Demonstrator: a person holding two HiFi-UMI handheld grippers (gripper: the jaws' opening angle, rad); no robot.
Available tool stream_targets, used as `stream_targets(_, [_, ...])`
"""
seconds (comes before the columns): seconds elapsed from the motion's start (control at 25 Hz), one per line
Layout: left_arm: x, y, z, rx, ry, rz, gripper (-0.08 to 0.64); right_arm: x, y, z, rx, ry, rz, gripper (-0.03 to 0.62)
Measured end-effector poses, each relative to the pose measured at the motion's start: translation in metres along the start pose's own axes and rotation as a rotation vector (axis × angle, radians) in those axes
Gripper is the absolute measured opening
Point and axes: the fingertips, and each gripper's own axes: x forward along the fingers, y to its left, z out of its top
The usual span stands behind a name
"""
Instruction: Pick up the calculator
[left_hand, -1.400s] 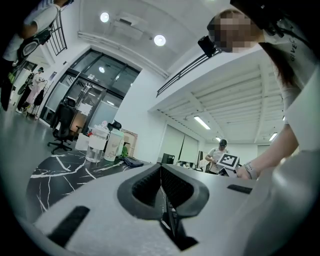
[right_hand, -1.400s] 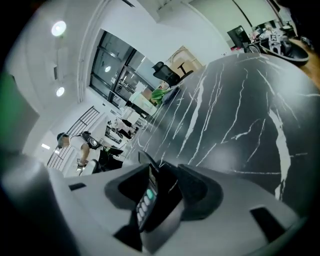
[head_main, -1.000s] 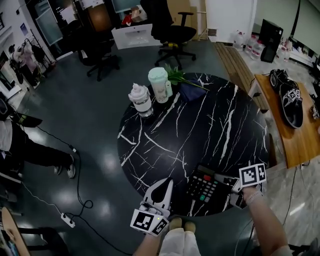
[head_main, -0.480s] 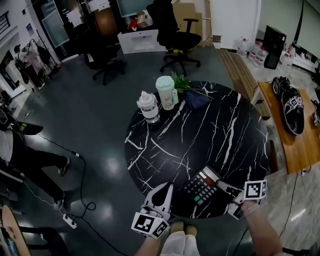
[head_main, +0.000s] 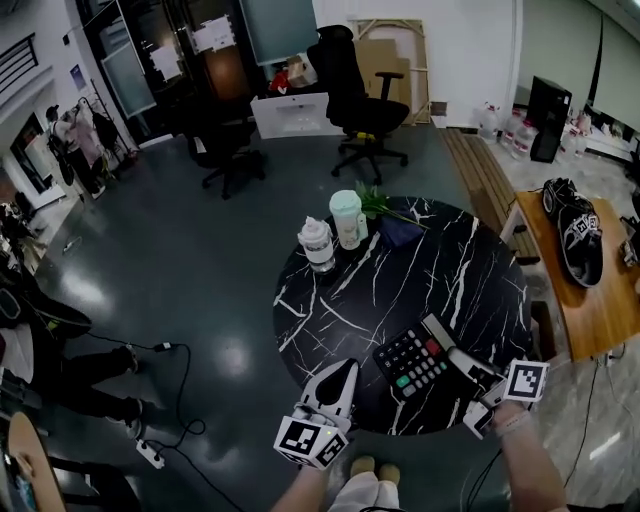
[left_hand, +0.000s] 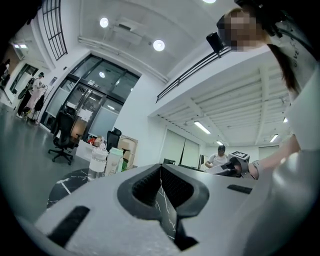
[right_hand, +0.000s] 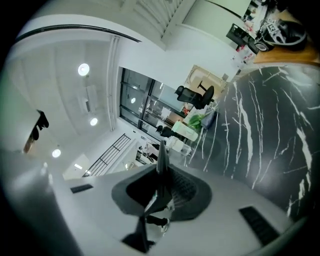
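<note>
Lifted since a second ago, the calculator (head_main: 413, 360) hangs tilted over the near edge of the black marble table (head_main: 470, 260), its right end clamped in the right gripper (head_main: 458, 360). Just beside it to the left, the left gripper (head_main: 342, 368) hovers with jaws together, empty.

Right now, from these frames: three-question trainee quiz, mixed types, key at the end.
1. Multiple choice: what is the right gripper shut on? A) the calculator B) a stapler C) nothing
2. True or false: the left gripper has something between its fingers.
3. Short answer: in the head view, on which side of the pale green cup does the white-capped bottle stand on the table?

Key: 1 A. 2 False, the fingers are together with nothing between them. 3 Left.
</note>
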Motion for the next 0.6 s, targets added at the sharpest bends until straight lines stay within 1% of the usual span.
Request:
stream_targets(0.2, [-0.001, -0.005, 0.041, 0.014, -0.054, 0.003, 0.006, -0.009, 0.044, 0.027, -0.04, -0.066, 0.017, 0.055])
stream_targets(0.32, [-0.003, -0.01, 0.061, 0.024, -0.089, -0.003, 0.006, -0.015, 0.066, 0.037, -0.06, -0.108, 0.033, 0.055])
stream_targets(0.44, [-0.007, -0.02, 0.072, 0.03, -0.114, -0.005, 0.006, -0.021, 0.085, 0.036, -0.076, -0.136, 0.055, 0.055])
stream_targets(0.6, [-0.009, -0.032, 0.082, 0.019, -0.144, -0.009, 0.006, -0.026, 0.096, 0.027, -0.086, -0.137, 0.063, 0.055])
